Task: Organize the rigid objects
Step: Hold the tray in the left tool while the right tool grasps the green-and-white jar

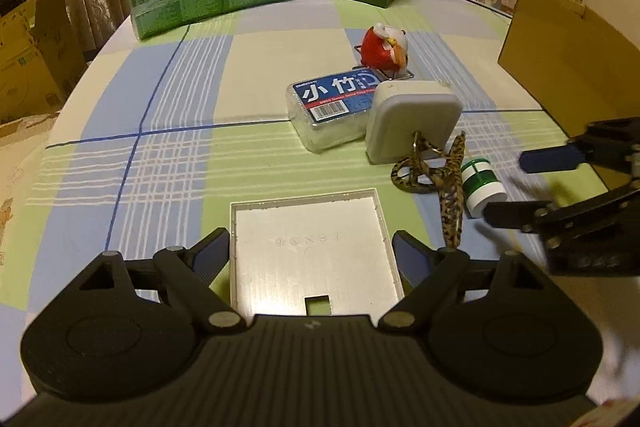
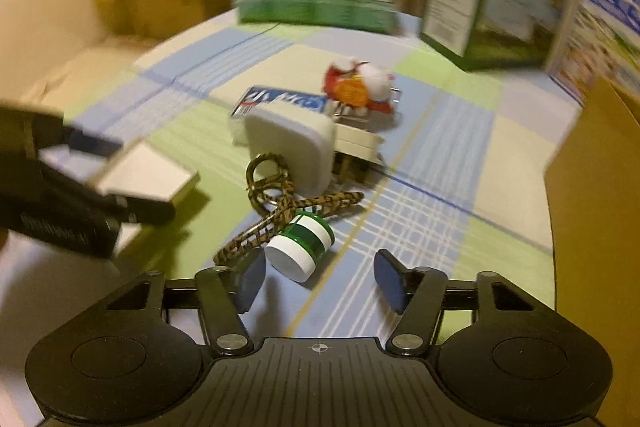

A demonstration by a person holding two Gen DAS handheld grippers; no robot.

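One checked tablecloth [image 1: 168, 155], curtained room.

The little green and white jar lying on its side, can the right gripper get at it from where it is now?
Probably yes. The green and white jar lies just ahead of the right gripper, nearer its left pad, jaws apart and nothing between. The leopard-print hair clip touches the jar's far side and might get nudged.
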